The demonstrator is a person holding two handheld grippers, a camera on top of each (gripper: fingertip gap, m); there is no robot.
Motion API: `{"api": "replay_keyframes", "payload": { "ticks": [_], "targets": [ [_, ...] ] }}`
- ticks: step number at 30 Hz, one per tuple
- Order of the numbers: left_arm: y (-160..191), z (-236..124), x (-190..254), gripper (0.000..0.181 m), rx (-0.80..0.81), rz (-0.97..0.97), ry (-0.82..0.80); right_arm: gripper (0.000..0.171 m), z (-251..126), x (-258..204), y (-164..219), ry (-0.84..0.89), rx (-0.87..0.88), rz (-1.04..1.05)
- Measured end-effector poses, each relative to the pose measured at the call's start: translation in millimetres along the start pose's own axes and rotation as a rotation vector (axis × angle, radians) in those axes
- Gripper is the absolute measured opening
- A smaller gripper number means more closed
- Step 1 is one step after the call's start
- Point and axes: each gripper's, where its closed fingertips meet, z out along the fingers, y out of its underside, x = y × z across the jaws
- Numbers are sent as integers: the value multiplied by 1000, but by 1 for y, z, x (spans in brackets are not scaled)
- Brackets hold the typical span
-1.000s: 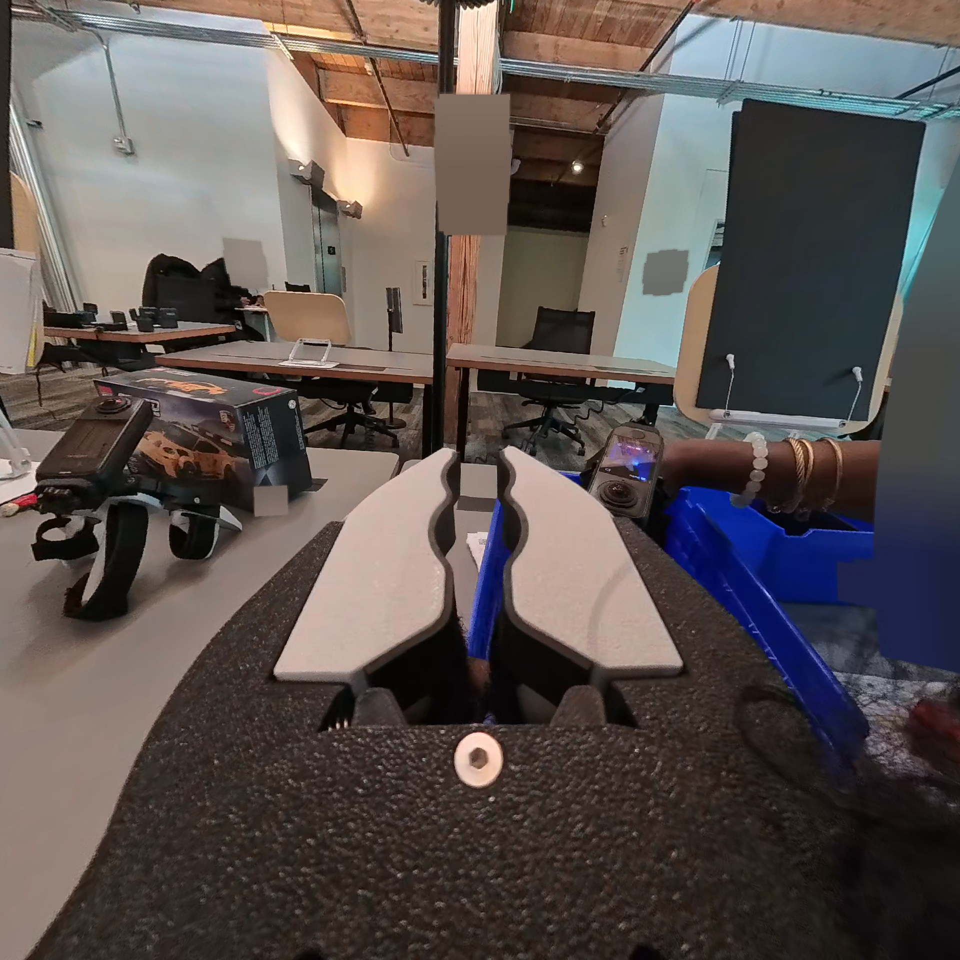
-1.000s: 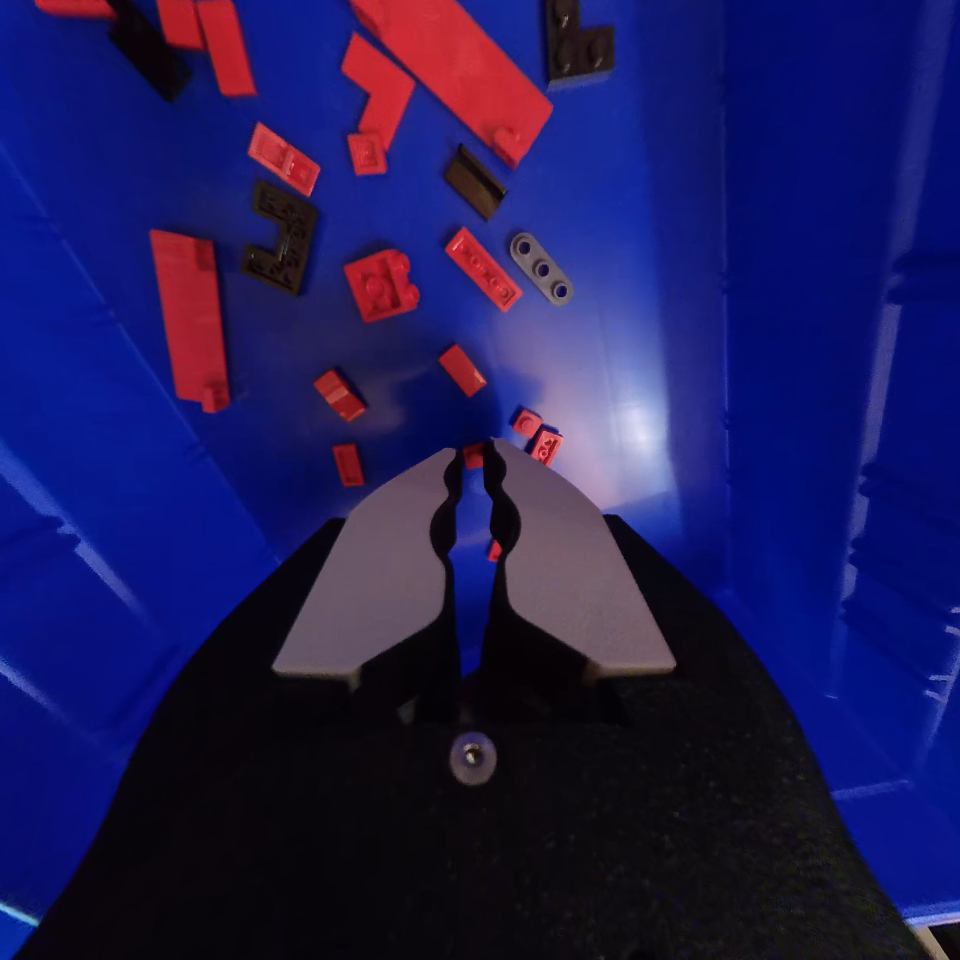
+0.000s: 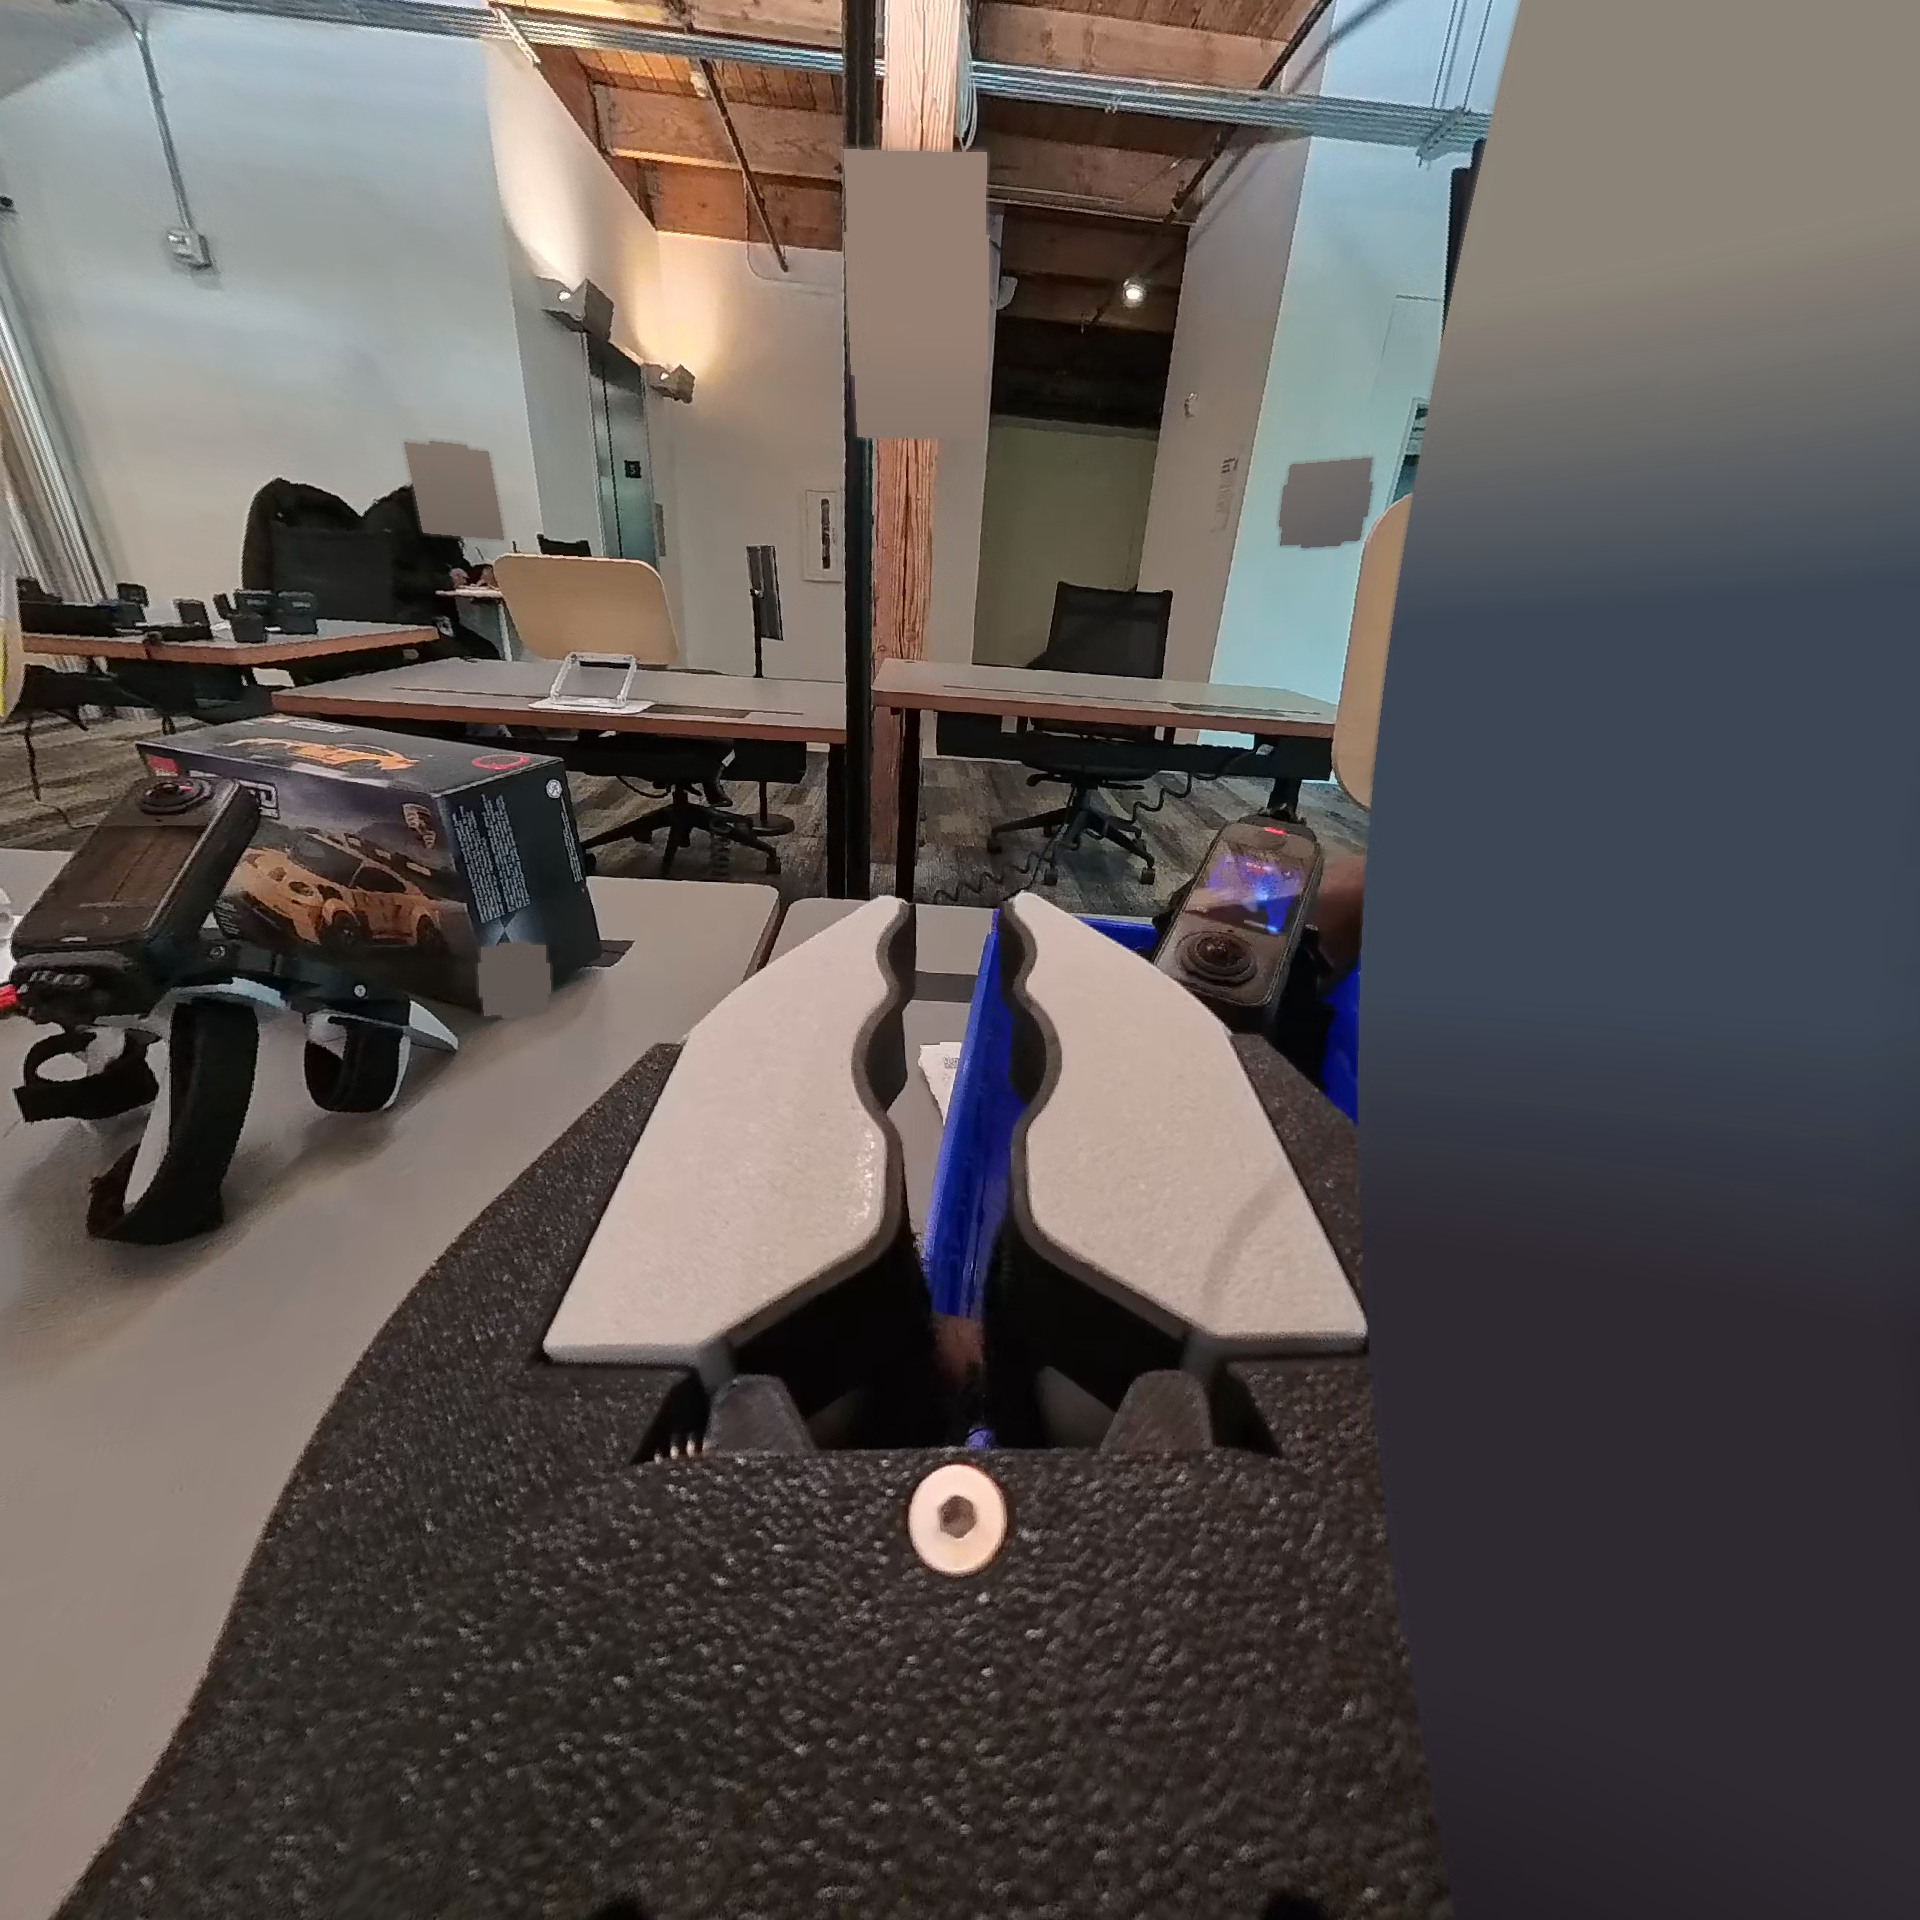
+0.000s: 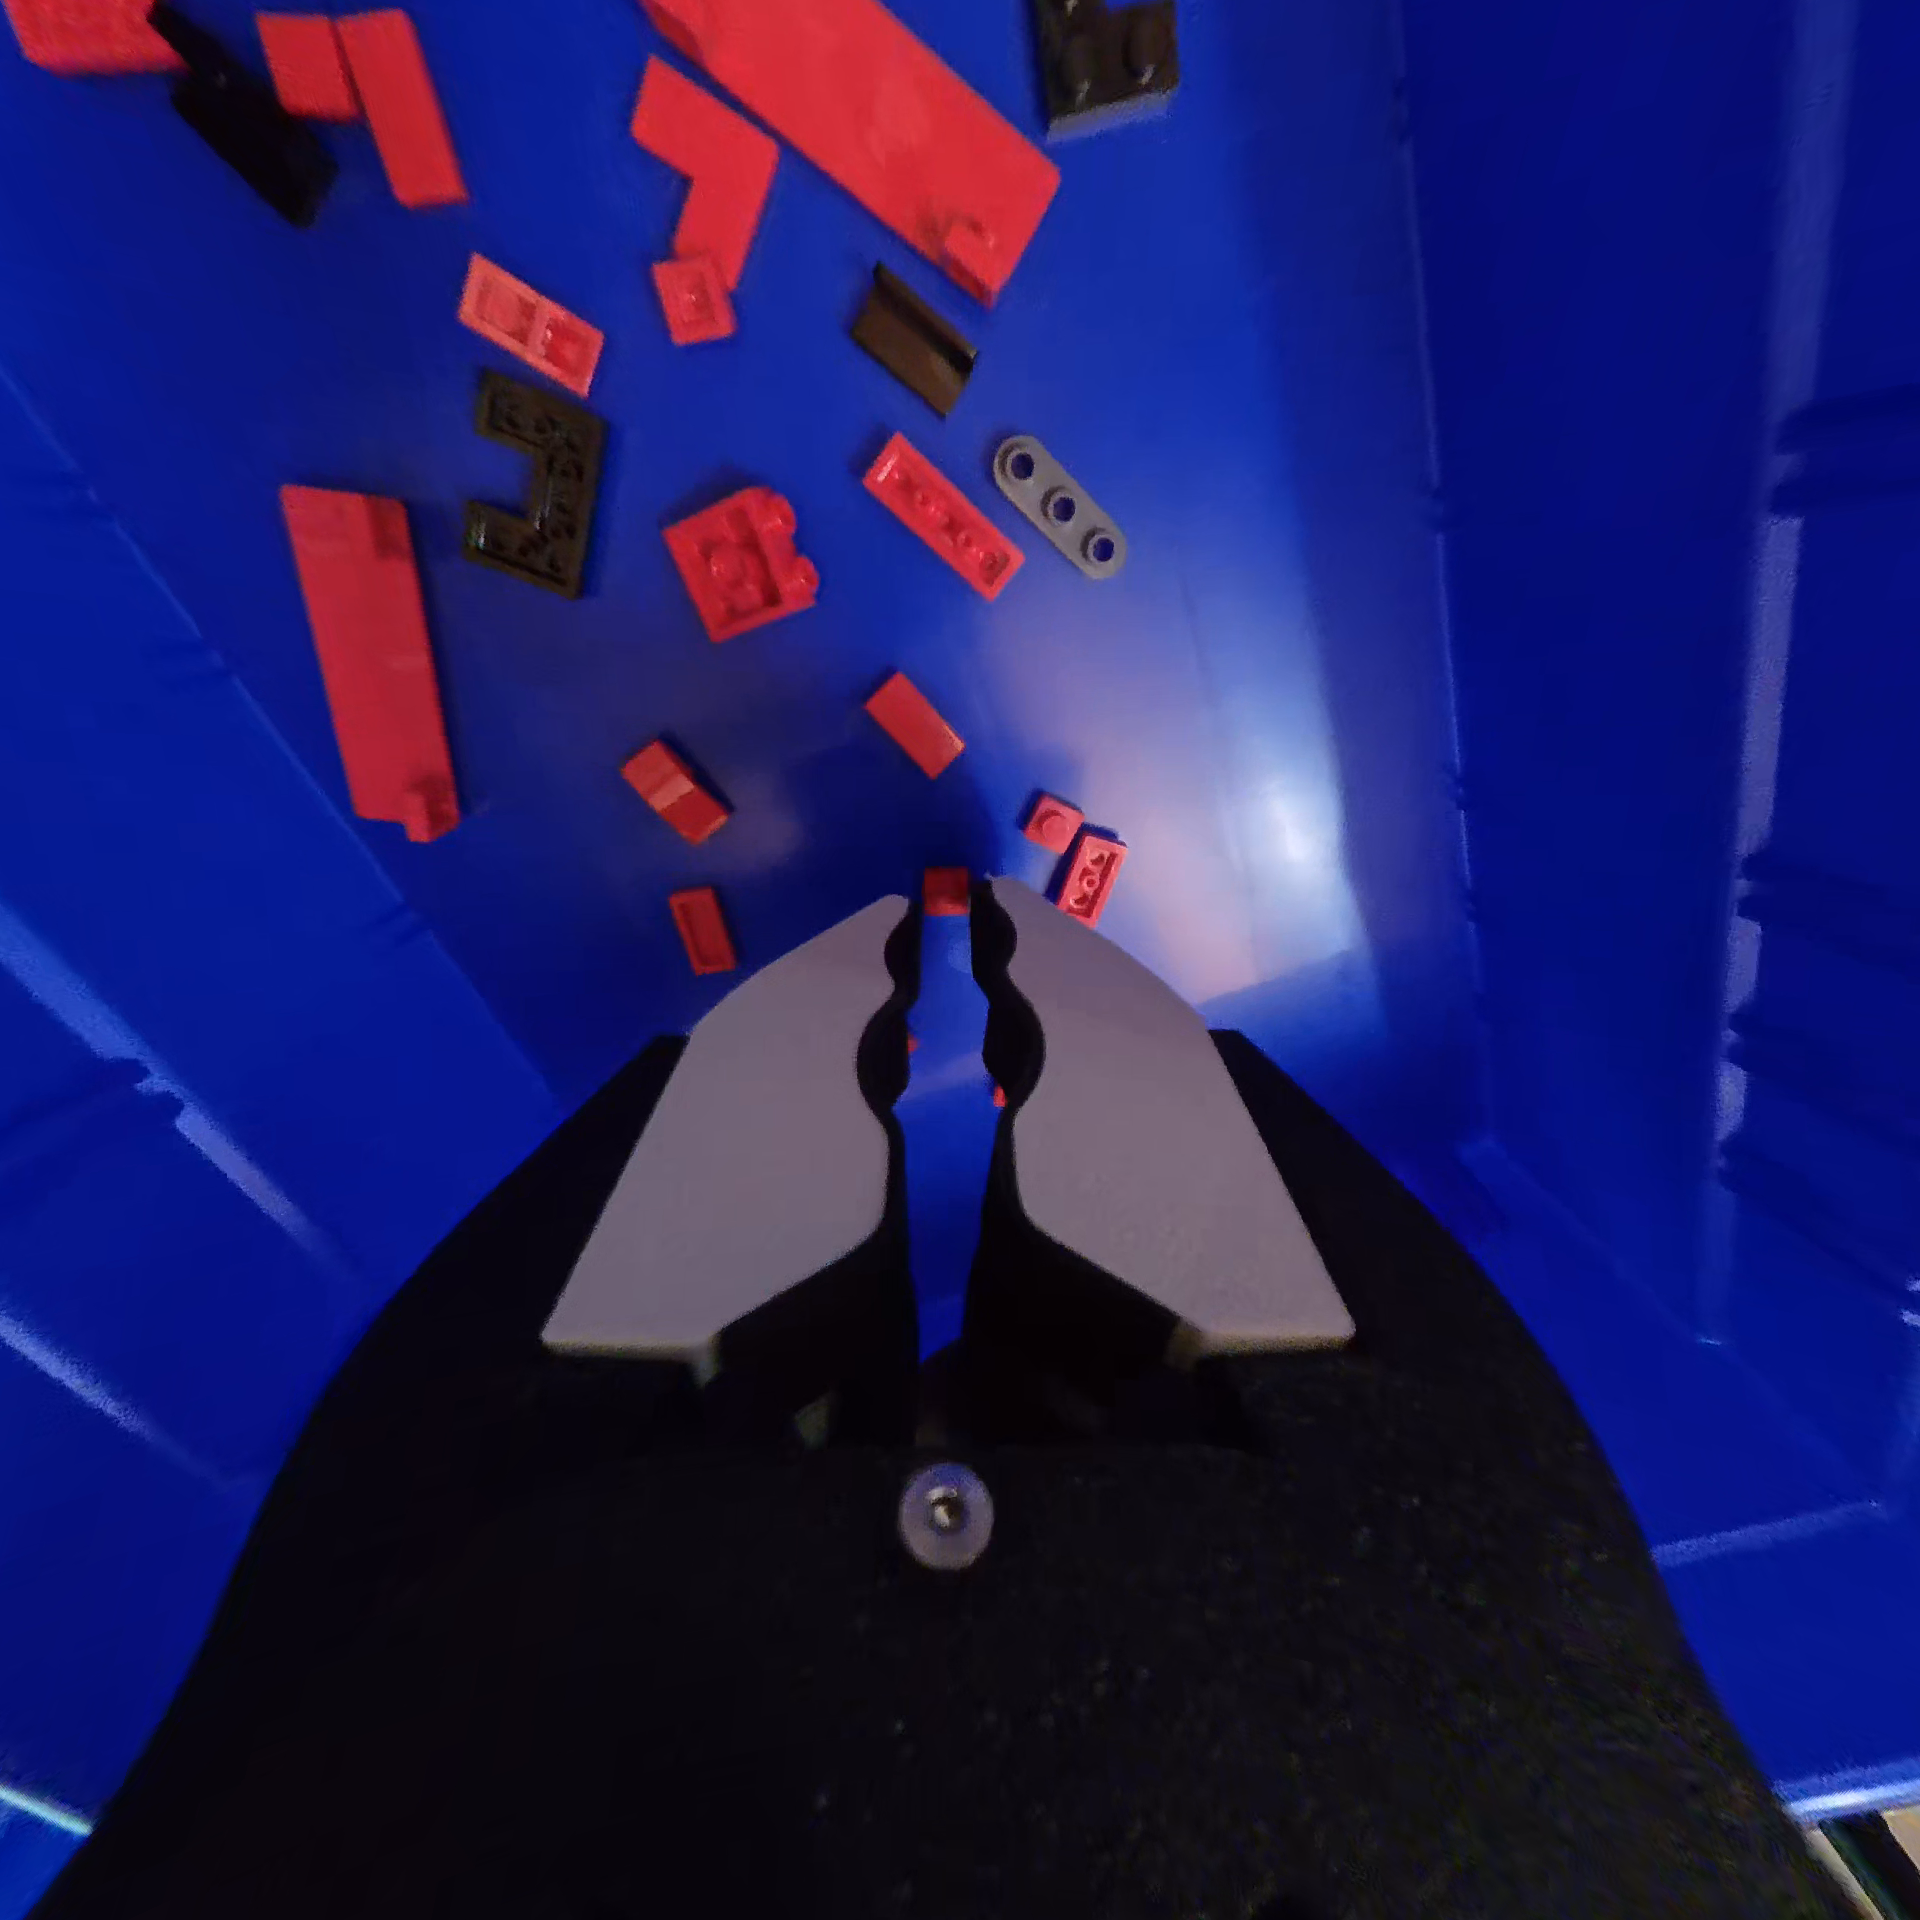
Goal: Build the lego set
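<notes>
My right gripper (image 4: pixel 945 904) reaches down into a blue bin (image 4: pixel 1610 727). Its jaws stand a narrow gap apart. A small red piece (image 4: pixel 945 885) lies on the bin floor right at its tips. Several loose pieces lie beyond it: a long red plate (image 4: pixel 862 135), another red plate (image 4: pixel 369 655), a black L-shaped piece (image 4: pixel 540 488), a grey three-hole link (image 4: pixel 1060 507) and a red stud block (image 4: pixel 738 561). My left gripper (image 3: pixel 956 914) hovers over the grey table (image 3: pixel 260 1299) at the bin's left wall (image 3: pixel 971 1101). It is slightly open, and the wall shows through the gap.
The dark lego box (image 3: pixel 364 862) stands on the table at left, with a black camera on straps (image 3: pixel 135 914) in front of it. The camera on the right gripper (image 3: pixel 1242 914) shows over the bin. Desks and office chairs stand behind. My hands' fingertips stand some 30 cm from each other. The red stud block (image 4: pixel 738 561) is about 6 cm from my right fingertips and 25 cm from my left. My right gripper is the nearer one to the black L-shaped piece (image 4: pixel 540 488): about 8 cm, against 25 cm.
The pieces sit slightly higher in the right wrist view, the red piece at the tips with them. The left gripper has hardly moved. The person's arm no longer shows at right.
</notes>
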Motion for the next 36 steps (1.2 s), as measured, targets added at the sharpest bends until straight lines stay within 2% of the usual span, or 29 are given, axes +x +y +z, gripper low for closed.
{"api": "replay_keyframes", "payload": {
  "ticks": [10, 15, 18, 20, 23, 27, 30, 36],
  "targets": [
    [0, 0, 2, 14, -5, 8, 5, 4, -7, -5, -8, 25, 62, 35],
    [0, 1, 3, 14, -6, 7, 5, 4, -68, -32, -10, 139, 170, 144],
    [3, 4, 5, 14, -22, 14, 9, 4, -108, -71, 6, 211, 203, 256],
    [3, 5, 7, 14, -27, 19, 12, 4, -119, -108, 23, 218, 204, 351],
    [4, 8, 10, 14, -35, 25, 18, 4, -99, -164, 51, 168, 139, 505],
    [4, 9, 15, 15, -47, 44, 25, 4, -39, -217, 87, 89, -5, 696],
    [2, 8, 17, 15, -50, 57, 25, 4, -12, -236, 100, 70, -77, 773],
    [1, 6, 16, 15, -40, 52, 21, 8, -11, -235, 99, 100, -56, 802]
  ]
}}
